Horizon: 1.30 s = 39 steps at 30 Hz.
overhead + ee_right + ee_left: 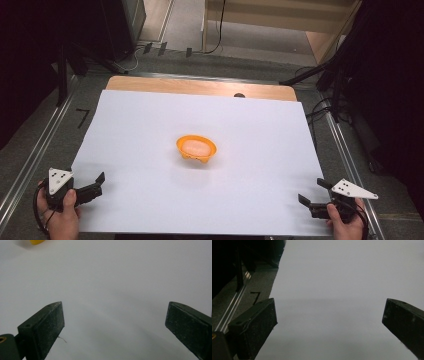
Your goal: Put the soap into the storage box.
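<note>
With both jaws spread and empty, our left gripper [100,183] and right gripper [311,192] flank the orange bowl [196,148], which sits ahead, roughly midway between them.

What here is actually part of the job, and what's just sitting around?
Part of the job:
orange bowl
left gripper, open
right gripper, open
white sheet under the bowl

Just lying about:
cables beside the table
black mark on the grey surface

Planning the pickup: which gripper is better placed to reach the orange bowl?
Roughly even, slightly left: the left gripper and right gripper both rest open at the near corners, and the orange bowl sits marginally left of centre.
</note>
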Each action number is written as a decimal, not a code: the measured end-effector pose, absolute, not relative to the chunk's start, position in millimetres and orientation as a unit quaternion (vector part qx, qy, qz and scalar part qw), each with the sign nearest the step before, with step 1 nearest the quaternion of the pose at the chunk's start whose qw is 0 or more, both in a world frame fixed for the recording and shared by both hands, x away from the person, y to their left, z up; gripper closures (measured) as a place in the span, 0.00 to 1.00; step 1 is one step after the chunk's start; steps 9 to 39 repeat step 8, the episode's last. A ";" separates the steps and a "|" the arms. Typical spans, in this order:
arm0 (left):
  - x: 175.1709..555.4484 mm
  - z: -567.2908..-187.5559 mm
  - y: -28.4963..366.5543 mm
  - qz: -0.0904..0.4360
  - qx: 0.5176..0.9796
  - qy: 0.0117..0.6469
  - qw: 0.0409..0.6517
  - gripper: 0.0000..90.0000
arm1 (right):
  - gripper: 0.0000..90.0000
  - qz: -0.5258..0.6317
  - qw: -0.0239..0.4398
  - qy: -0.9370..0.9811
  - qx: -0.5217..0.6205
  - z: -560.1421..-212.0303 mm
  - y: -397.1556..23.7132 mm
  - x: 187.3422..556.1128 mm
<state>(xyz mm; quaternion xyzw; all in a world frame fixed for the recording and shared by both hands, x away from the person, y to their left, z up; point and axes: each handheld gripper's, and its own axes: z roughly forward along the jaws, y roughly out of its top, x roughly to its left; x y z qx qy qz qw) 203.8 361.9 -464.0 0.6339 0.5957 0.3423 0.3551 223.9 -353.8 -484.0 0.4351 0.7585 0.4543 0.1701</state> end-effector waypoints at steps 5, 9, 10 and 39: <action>203.9 -463.9 361.7 0.343 0.634 0.596 0.354 0.00 | 0.03 0.462 0.176 0.752 0.436 -485.3 -356.7 219.5; 204.0 -464.0 361.4 0.342 0.634 0.596 0.354 0.00 | 0.03 0.462 0.177 0.752 0.435 -485.3 -355.8 219.4; 204.0 -464.0 361.4 0.342 0.634 0.596 0.354 0.00 | 0.03 0.462 0.177 0.752 0.435 -485.3 -355.8 219.4; 204.0 -464.0 361.4 0.342 0.634 0.596 0.354 0.00 | 0.03 0.462 0.177 0.752 0.435 -485.3 -355.8 219.4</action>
